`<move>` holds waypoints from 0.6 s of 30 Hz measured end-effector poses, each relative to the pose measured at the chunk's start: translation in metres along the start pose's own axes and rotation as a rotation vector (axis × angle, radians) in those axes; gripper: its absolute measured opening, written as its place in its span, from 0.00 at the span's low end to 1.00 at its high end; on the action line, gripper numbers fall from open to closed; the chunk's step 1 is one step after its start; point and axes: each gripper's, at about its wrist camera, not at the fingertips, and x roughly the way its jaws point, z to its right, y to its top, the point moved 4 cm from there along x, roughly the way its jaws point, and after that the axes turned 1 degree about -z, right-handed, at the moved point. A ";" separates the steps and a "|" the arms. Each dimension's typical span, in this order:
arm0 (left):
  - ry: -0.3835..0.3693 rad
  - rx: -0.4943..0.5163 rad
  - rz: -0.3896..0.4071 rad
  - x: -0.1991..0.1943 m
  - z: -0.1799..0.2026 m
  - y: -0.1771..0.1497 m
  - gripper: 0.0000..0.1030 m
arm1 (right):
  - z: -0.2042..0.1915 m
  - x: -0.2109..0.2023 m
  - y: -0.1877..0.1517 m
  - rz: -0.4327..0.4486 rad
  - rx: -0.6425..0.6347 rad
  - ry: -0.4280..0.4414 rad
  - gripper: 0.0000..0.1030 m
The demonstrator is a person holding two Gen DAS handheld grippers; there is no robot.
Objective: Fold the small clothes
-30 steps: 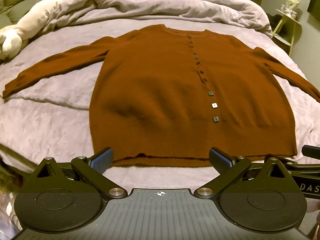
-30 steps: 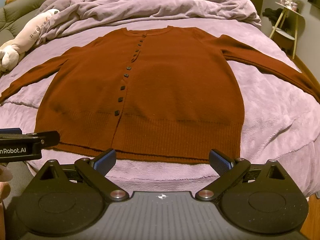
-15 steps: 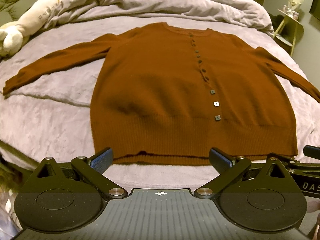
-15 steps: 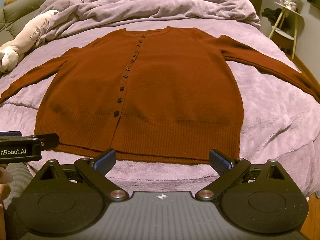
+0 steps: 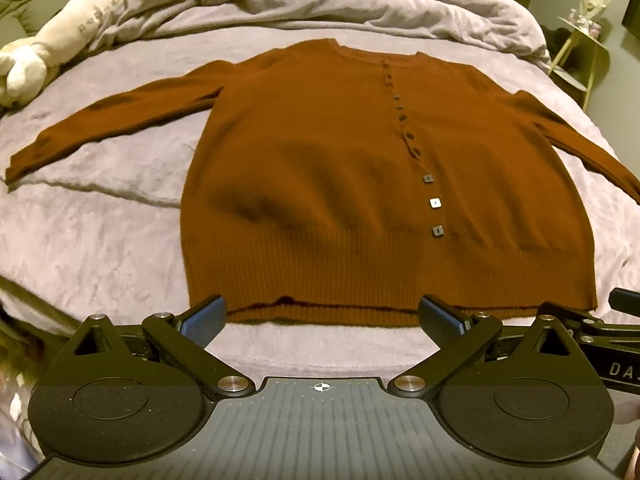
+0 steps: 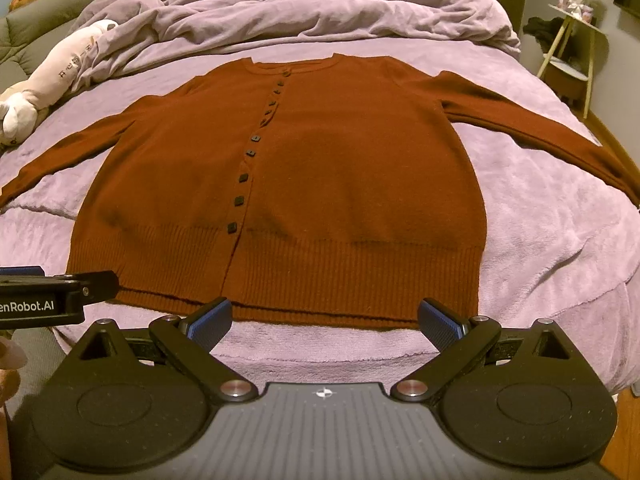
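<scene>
Rust-brown cardigan lies flat, buttoned, face up on the bed, which has a lilac fleece cover. Sleeves spread out toward 9 and 3 o'clock, neckline at 12, ribbed hem at 6, nearest both cameras. Button row runs from collar to hem.

Left hand-held gripper has its jaws spread wide, holds nothing, and hovers just short of the hem, not touching it. Right hand-held gripper is the same: wide open, empty, and close to the hem edge. Each one shows at the side of the other's view.

Rumpled duvet bunched at 12 o'clock behind the collar. Plush toy at 10 o'clock, well apart from the cardigan. Small side table at 2 o'clock, off the bed.
</scene>
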 end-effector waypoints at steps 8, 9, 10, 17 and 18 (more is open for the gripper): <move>-0.001 -0.002 -0.004 0.001 0.000 0.000 1.00 | 0.000 -0.001 -0.001 0.012 -0.004 0.009 0.96; -0.001 -0.002 -0.005 0.001 0.000 0.000 1.00 | 0.000 -0.002 0.000 0.014 -0.004 0.012 0.96; -0.001 -0.002 -0.007 0.001 -0.001 -0.001 1.00 | 0.000 -0.002 0.000 0.016 -0.004 0.013 0.96; -0.001 -0.008 -0.012 0.002 0.000 -0.001 1.00 | -0.001 0.001 0.001 0.000 -0.011 -0.006 0.96; -0.001 -0.009 -0.013 0.002 -0.001 -0.001 1.00 | -0.001 0.001 0.001 0.004 -0.011 -0.005 0.96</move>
